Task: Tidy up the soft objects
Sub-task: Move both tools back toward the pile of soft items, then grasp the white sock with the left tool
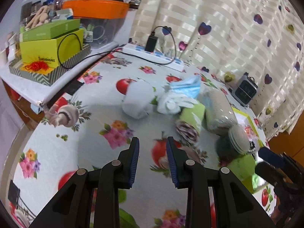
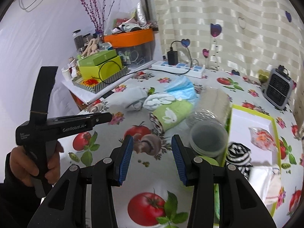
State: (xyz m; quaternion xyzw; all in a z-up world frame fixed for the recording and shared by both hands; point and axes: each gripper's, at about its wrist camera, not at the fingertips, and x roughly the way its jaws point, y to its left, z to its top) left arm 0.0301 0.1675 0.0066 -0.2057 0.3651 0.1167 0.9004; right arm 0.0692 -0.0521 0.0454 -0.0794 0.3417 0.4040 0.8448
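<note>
Both grippers hang empty above a fruit-and-flower tablecloth, jaws apart and nothing between them, apparently between picks in a tidy-up of soft goods. Taking the lime-rimmed tray as the landmark: the right gripper, the wider of the two, hovers just to its near-left, with a black-and-white striped cloth already lying at the tray's near-left corner, seemingly a sorted item. A crinkled plastic packet also sits inside. The left gripper, its blue pads moderately parted, is held by a hand well to the tray's left. A clear plastic jar lies on its side against the tray's left edge, mouth toward the camera, a stray among the fabrics. Beyond it, further left of the tray, the unsorted heap waits: a rolled green towel, white gloves, a pale grey cloth bundle and blue face masks, bunched together, likely for easy reach. Farthest from the tray, by the curtain, a power strip rests with a charger plugged in.
</note>
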